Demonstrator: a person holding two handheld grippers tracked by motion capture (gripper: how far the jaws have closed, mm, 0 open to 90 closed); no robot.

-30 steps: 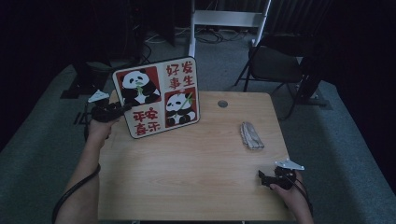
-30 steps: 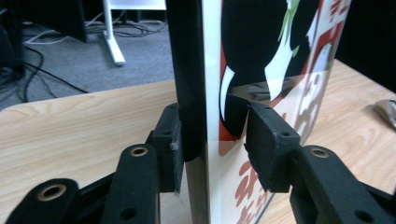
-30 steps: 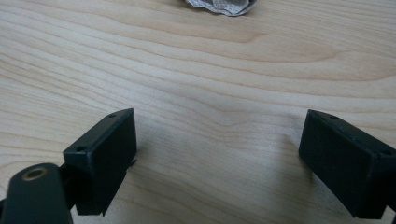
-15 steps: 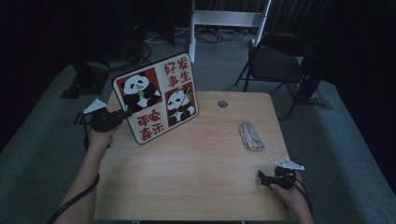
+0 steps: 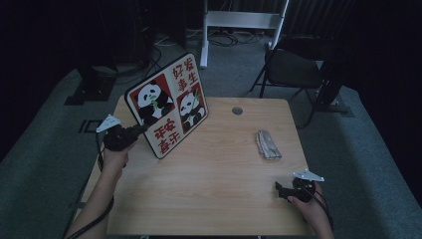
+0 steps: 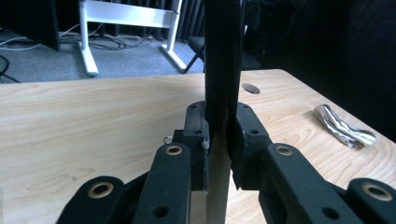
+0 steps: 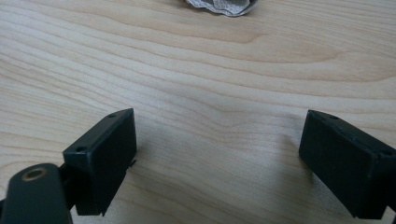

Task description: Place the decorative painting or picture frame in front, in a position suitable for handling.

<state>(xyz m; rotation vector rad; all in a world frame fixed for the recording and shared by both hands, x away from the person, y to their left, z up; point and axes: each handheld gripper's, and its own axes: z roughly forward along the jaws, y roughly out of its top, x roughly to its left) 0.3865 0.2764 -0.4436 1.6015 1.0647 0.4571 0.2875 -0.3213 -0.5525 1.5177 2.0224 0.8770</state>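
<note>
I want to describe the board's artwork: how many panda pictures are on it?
2. On the panda board, tilted up and clamped at its edge by the left gripper, one panda sits in the upper-left panel and one in the lower-right panel. Its back face is hidden.

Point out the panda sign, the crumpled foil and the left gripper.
panda sign (image 5: 166, 107): high view, middle of its printed face.
crumpled foil (image 5: 268, 144): high view, middle of the wad.
left gripper (image 6: 218, 135): left gripper view, midway between its fingertips, shut on the sign's edge.
</note>
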